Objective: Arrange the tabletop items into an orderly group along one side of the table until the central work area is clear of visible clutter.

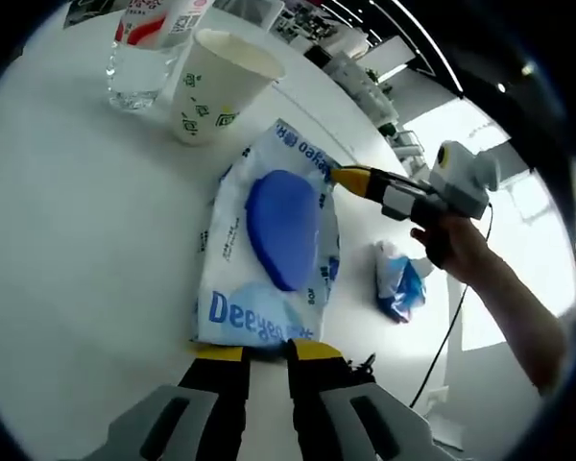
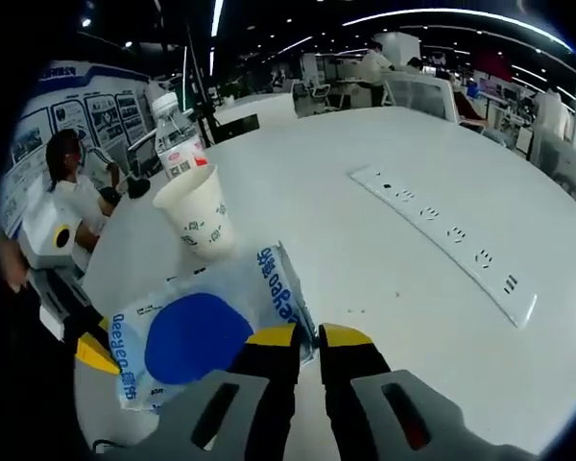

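A white and blue wet-wipes pack (image 1: 269,250) with a round blue lid lies on the white table (image 1: 77,250). My left gripper (image 1: 269,357) is shut on its near edge, yellow tips pinching the wrapper. My right gripper (image 1: 350,179) comes in from the right, held by a hand, and its tips meet the pack's far edge. In the right gripper view the pack (image 2: 187,331) sits just left of the right gripper (image 2: 309,338), which is shut on its corner. The left gripper's yellow tip (image 2: 94,353) shows at the opposite edge.
A paper cup (image 1: 216,86) (image 2: 197,211) stands beyond the pack, beside a clear water bottle (image 1: 144,48) (image 2: 178,139). A small blue and white packet (image 1: 400,279) lies to the right. A white power strip (image 2: 442,230) runs across the table. A person (image 2: 72,197) sits beyond the table.
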`<state>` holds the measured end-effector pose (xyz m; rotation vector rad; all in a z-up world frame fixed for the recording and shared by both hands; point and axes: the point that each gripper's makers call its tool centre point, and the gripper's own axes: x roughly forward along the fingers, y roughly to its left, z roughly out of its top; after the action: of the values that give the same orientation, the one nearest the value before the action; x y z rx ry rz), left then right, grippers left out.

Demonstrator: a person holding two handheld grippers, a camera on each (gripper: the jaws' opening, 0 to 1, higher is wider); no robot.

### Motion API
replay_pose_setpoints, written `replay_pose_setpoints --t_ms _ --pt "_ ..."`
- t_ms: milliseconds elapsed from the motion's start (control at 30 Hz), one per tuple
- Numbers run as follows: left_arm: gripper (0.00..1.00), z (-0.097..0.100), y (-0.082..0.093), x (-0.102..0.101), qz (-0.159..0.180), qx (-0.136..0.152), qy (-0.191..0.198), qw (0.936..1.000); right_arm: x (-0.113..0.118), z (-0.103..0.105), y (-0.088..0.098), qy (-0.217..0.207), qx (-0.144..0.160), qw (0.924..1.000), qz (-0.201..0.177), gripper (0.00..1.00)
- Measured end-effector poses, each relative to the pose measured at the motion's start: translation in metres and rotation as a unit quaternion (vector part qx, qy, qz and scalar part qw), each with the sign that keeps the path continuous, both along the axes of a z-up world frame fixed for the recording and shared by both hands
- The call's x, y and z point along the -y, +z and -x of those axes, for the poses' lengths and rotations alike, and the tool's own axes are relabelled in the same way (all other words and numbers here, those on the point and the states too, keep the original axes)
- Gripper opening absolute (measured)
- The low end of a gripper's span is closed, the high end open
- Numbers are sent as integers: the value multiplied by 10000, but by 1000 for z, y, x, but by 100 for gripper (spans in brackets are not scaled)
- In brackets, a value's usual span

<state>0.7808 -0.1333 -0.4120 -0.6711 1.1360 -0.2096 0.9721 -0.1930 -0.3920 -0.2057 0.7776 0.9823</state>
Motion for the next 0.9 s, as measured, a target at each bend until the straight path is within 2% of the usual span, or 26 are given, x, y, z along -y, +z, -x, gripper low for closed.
replay_pose_setpoints --t_ms 133,433,633,900 --pt "10 0 1 1 21 16 -76 10000 2 2 -3 22 35 10000 62 1" --pt "2 3 7 3 88 72 -236 9997 1 8 4 188 192 9994 224 0" --pt "0 4 16 -1 77 169 -421 9989 9 15 22 62 323 9992 218 0" --pt "0 4 23 -1 176 194 -533 9982 24 22 36 -208 459 9985 208 0"
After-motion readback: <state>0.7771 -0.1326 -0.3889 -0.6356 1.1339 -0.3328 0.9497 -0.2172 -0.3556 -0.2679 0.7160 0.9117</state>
